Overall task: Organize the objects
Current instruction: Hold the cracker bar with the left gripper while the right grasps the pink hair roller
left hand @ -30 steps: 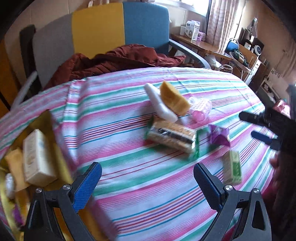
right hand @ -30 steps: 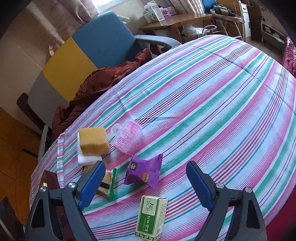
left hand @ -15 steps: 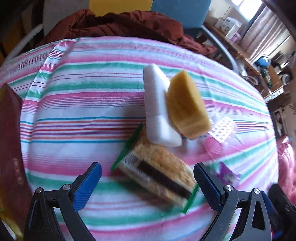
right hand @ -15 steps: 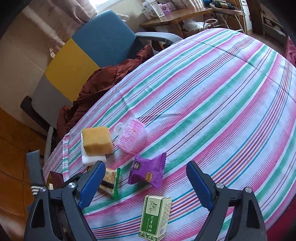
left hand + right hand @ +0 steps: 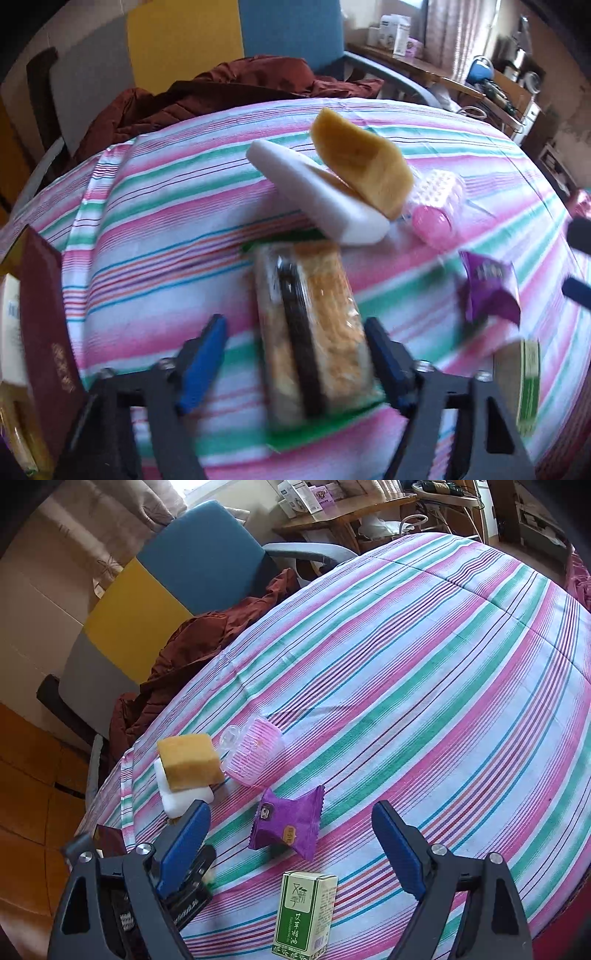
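Your left gripper (image 5: 295,354) gapes around the snack bar (image 5: 314,332), not yet clamped. Your right gripper (image 5: 291,842) hangs wide, empty. Sponges (image 5: 188,760), pouch (image 5: 288,823), carton (image 5: 304,912) at twelve remain unsorted.

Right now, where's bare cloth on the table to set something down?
Bare striped cloth runs wide beyond the pink plastic case and purple packet. A smaller patch lies between the dark red box and snack bar. Crowded: sponges, case, packet, green box.
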### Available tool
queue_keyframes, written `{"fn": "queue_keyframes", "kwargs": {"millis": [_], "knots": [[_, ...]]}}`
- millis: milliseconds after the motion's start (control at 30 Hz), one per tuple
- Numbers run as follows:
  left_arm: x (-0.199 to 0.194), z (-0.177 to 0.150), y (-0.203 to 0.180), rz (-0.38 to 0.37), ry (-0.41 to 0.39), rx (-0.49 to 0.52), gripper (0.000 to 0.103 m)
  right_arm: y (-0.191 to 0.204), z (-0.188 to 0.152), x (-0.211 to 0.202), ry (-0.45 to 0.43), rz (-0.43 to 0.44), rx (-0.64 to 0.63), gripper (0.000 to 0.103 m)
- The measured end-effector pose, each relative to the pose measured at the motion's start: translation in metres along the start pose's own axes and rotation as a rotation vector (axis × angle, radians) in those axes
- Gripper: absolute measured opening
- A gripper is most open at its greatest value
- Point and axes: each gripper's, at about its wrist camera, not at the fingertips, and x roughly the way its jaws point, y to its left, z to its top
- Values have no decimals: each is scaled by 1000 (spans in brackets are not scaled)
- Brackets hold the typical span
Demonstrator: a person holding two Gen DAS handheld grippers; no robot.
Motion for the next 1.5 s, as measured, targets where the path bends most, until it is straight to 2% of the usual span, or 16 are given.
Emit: {"fn": "queue_keyframes", "kwargs": {"millis": [100,133,533,767,1000,1100,1500], "knots": [[-5,-10,7,-18,-10,2,49,1,0,0,-3,-17,-4,91],[-7,-13,9,-25,-14,-1,48,1,0,1,-3,-23,-5,91],[-33,-63,5,-81,-73,73,47,2,0,3,4,-54,-9,91],[-37,-68,2,-75,-95,97,48,16,-4,6,21,-35,-74,91],[-39,-72,-2,-57,-131,142,48,-4,5,-14,-84,10,51,91],[-39,-76,-5,-43,-160,172,48,-8,6,-7,-51,9,77,91],[-39,-80,-7,-34,-204,204,48,5,0,9,13,-55,-16,91]]}}
